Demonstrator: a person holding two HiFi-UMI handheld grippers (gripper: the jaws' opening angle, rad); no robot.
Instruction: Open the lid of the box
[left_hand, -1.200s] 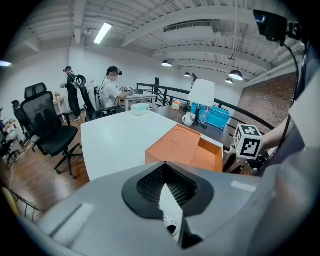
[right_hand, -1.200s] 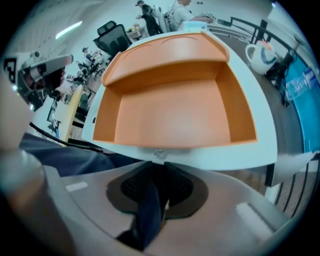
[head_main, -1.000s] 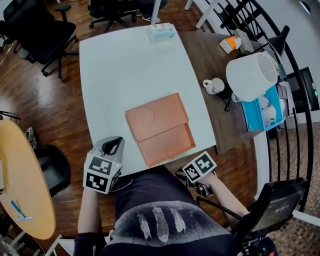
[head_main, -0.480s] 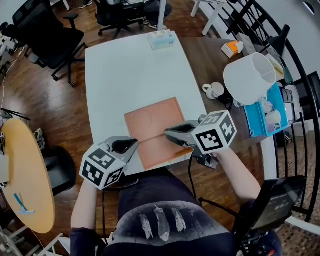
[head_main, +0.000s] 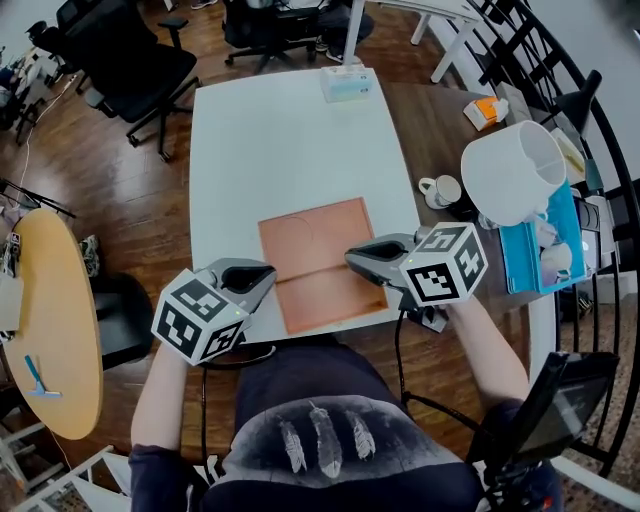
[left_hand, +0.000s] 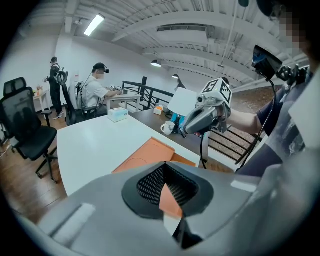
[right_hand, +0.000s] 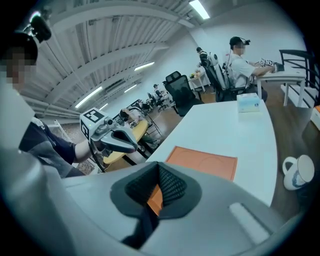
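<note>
A flat orange box (head_main: 312, 240) lies on the white table (head_main: 290, 140), near the front edge; its far half carries round embossed outlines. My left gripper (head_main: 270, 272) hovers at the box's near left corner, jaws together with nothing between them. My right gripper (head_main: 351, 258) is over the box's near right part, also shut and holding nothing that I can see. In the left gripper view the box (left_hand: 145, 157) lies beyond my shut left gripper (left_hand: 166, 167), with the right gripper (left_hand: 200, 117) across it. From the right gripper (right_hand: 159, 166), its own view shows the box (right_hand: 205, 161) and the left gripper (right_hand: 120, 140).
A tissue box (head_main: 348, 83) sits at the table's far end. On the brown desk to the right are a white mug (head_main: 440, 190), a white lampshade (head_main: 512, 172) and a blue box (head_main: 545, 250). Office chairs (head_main: 140, 60) stand at the far left, a round yellow table (head_main: 40, 330) to the left.
The right gripper has come up from beside the lap to the box's right side and its jaws have shut. The left gripper has shifted forward to the box's near left corner.
</note>
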